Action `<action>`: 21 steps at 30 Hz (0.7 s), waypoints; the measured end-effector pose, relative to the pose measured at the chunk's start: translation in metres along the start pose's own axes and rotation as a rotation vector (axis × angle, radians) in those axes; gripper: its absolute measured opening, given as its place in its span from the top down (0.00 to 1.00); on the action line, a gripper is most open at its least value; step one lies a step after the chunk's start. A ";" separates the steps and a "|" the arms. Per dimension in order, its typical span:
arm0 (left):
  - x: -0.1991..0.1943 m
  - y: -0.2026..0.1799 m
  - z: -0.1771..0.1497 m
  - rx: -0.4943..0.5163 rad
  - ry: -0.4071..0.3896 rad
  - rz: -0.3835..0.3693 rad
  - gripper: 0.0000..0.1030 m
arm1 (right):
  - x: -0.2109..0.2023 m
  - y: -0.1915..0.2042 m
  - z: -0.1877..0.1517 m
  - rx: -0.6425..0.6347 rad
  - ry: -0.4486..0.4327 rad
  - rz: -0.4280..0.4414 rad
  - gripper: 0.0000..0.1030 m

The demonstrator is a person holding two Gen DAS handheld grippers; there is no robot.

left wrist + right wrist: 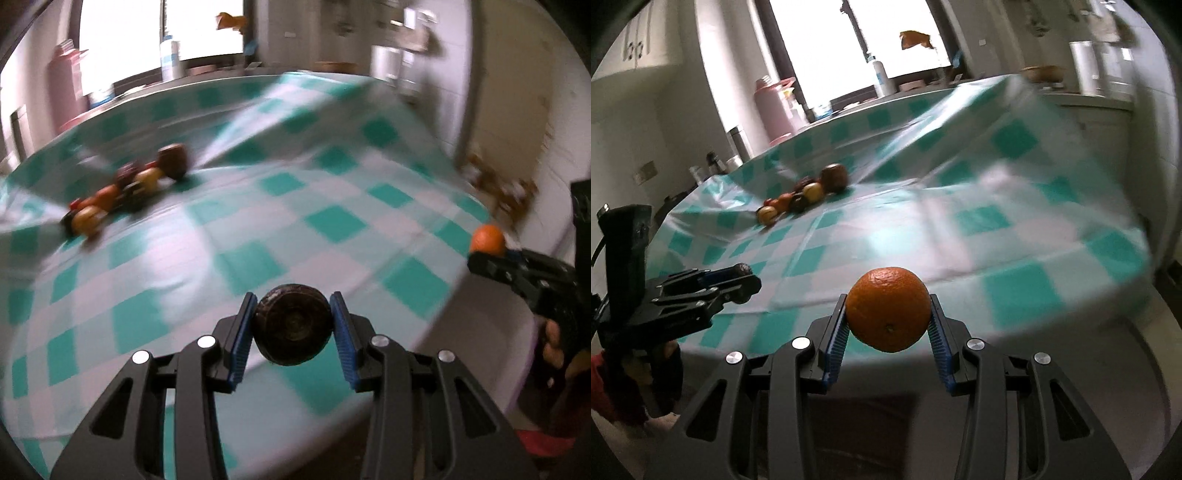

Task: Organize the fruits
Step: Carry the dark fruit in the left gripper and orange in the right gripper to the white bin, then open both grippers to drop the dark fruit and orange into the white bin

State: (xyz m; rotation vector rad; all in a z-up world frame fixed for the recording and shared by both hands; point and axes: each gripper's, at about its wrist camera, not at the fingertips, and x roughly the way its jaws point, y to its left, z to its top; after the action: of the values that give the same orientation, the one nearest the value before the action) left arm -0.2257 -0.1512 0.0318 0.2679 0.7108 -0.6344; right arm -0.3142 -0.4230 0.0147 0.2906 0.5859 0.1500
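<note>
My left gripper [293, 325] is shut on a dark brown round fruit [291, 325] and holds it above the near part of the table. My right gripper [888, 317] is shut on an orange [888, 308] near the table's front edge. The orange also shows at the right of the left wrist view [487, 238], and the left gripper shows at the left of the right wrist view [738, 280]. A cluster of several small fruits [122, 192] lies on the checked cloth far left; it also shows in the right wrist view [805, 194].
The table wears a teal and white checked cloth [332, 221] with a raised fold at the back [960, 122]. Bottles and a pink container [775, 107] stand on the counter by the window. The table edge drops off at the right [1126, 280].
</note>
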 end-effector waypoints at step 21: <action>0.149 -0.218 -0.053 0.536 0.382 -0.256 0.60 | 0.074 -0.160 -0.100 0.218 0.516 -0.516 0.60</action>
State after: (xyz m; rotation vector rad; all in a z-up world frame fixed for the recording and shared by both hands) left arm -0.3021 -0.3656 -0.1121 0.8180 0.9408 -1.0323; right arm -0.3001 -0.5359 -0.1533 0.3037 1.1727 -0.3512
